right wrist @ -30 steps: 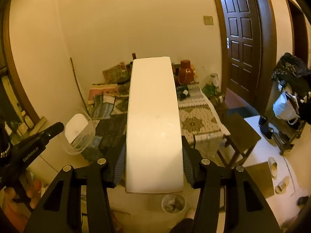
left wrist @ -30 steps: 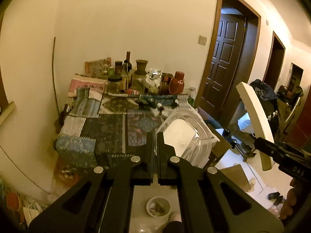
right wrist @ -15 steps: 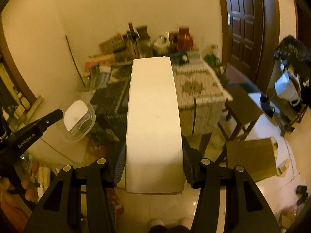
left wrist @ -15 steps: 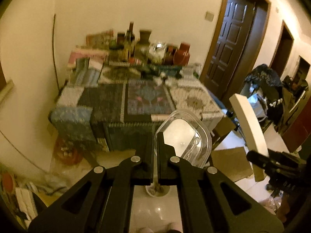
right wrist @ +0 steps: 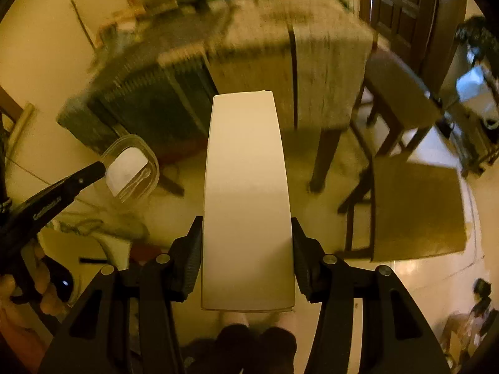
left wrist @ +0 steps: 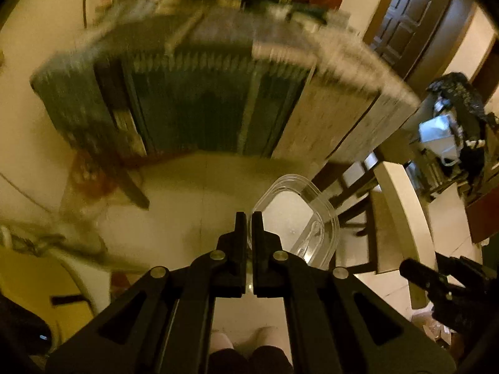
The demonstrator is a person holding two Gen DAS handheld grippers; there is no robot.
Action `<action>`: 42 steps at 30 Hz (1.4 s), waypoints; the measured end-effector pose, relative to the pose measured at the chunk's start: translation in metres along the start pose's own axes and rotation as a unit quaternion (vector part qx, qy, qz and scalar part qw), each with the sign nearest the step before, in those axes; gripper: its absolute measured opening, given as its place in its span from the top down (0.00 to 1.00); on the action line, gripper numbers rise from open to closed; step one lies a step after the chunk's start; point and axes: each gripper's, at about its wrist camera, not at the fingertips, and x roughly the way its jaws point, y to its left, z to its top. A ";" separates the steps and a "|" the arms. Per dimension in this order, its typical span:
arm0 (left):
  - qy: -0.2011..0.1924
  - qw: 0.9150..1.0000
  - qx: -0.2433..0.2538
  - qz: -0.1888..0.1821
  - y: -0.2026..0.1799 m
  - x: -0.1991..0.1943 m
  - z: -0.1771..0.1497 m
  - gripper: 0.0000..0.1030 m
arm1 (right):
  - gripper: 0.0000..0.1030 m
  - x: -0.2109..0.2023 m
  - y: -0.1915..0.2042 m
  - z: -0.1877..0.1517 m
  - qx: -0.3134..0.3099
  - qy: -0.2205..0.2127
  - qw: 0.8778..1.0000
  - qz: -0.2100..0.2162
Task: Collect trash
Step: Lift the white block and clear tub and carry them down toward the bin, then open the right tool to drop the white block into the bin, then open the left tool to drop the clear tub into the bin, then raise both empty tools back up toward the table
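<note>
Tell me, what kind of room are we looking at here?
Most likely a lived-in dining room in a home: a table draped in patterned cloths, a wooden chair beside it, a dark panelled door and a glossy tiled floor.

A clear, rounded-square plastic container with a clear plastic spoon inside hangs tilted above the floor, pinched by its rim. Beside it, a long, flat white rectangular foam board is clamped across its width, pointing forward.
</note>
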 end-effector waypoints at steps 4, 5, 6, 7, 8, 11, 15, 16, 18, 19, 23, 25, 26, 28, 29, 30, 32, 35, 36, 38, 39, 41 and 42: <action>0.032 0.999 -0.016 0.006 0.007 0.059 -0.025 0.99 | 0.54 0.055 -0.017 -0.020 0.002 0.043 0.999 0.002; 0.040 0.999 -0.021 0.008 0.009 0.075 -0.033 0.99 | 0.54 0.069 -0.020 -0.025 0.004 0.054 0.999 0.002; 0.048 0.998 -0.029 0.007 0.012 0.090 -0.039 0.99 | 0.54 0.085 -0.024 -0.032 0.008 0.065 0.998 0.005; 0.055 0.998 -0.037 0.005 0.015 0.104 -0.044 0.99 | 0.54 0.094 -0.026 -0.033 0.010 0.071 0.997 0.005; 0.061 0.997 -0.044 0.004 0.018 0.118 -0.050 0.99 | 0.54 0.110 -0.029 -0.039 0.014 0.080 0.997 0.007; 0.073 0.996 -0.048 0.012 0.024 0.155 -0.061 0.99 | 0.54 0.145 -0.037 -0.045 0.019 0.097 0.995 0.009; 0.084 0.995 -0.036 0.026 0.031 0.196 -0.073 0.99 | 0.54 0.186 -0.038 -0.046 0.017 0.111 0.994 0.013; 0.086 0.995 -0.034 0.028 0.031 0.204 -0.075 0.99 | 0.54 0.195 -0.038 -0.047 0.015 0.114 0.993 0.016; 0.091 0.995 -0.034 0.029 0.035 0.222 -0.078 0.99 | 0.53 0.208 -0.038 -0.044 0.012 0.115 0.993 0.032; 0.093 0.995 -0.035 0.029 0.037 0.229 -0.079 0.99 | 0.53 0.213 -0.037 -0.043 0.008 0.109 0.993 0.043; 0.098 0.994 -0.038 0.026 0.038 0.253 -0.080 0.99 | 0.46 0.229 -0.034 -0.038 -0.016 0.096 0.995 0.023; 0.101 0.994 -0.039 0.023 0.035 0.262 -0.077 0.99 | 0.39 0.235 -0.036 -0.034 -0.020 0.094 0.995 0.013; 0.104 0.994 -0.038 0.020 0.034 0.267 -0.076 0.99 | 0.39 0.237 -0.037 -0.032 -0.019 0.094 0.995 0.013; 0.107 0.993 -0.038 0.013 0.031 0.274 -0.075 0.99 | 0.39 0.241 -0.042 -0.029 -0.014 0.098 0.995 0.014; 0.111 0.993 -0.039 0.006 0.028 0.278 -0.074 0.99 | 0.39 0.242 -0.043 -0.027 -0.012 0.099 0.995 0.015; 0.114 0.993 -0.039 0.002 0.025 0.280 -0.074 0.99 | 0.39 0.243 -0.044 -0.026 -0.010 0.102 0.995 0.015; 0.124 0.991 -0.039 -0.015 0.020 0.287 -0.074 0.93 | 0.39 0.243 -0.048 -0.025 -0.003 0.102 0.995 0.014; 0.163 0.985 -0.042 -0.029 0.014 0.300 -0.075 0.65 | 0.39 0.239 -0.051 -0.022 0.002 0.101 0.995 0.004; 0.171 0.984 -0.041 -0.029 0.013 0.302 -0.076 0.65 | 0.39 0.239 -0.051 -0.020 0.003 0.101 0.995 0.002; 0.177 0.984 -0.029 -0.020 0.009 0.298 -0.076 0.65 | 0.39 0.237 -0.052 -0.018 0.006 0.100 0.995 0.001; 0.176 0.984 -0.020 -0.012 0.006 0.294 -0.075 0.65 | 0.39 0.236 -0.053 -0.016 0.007 0.099 0.995 0.001; 0.171 0.985 -0.006 -0.002 0.003 0.282 -0.071 0.65 | 0.39 0.229 -0.051 -0.012 0.008 0.096 0.995 0.001; 0.169 0.986 -0.001 -0.001 0.001 0.276 -0.069 0.65 | 0.39 0.226 -0.050 -0.010 0.008 0.094 0.996 0.001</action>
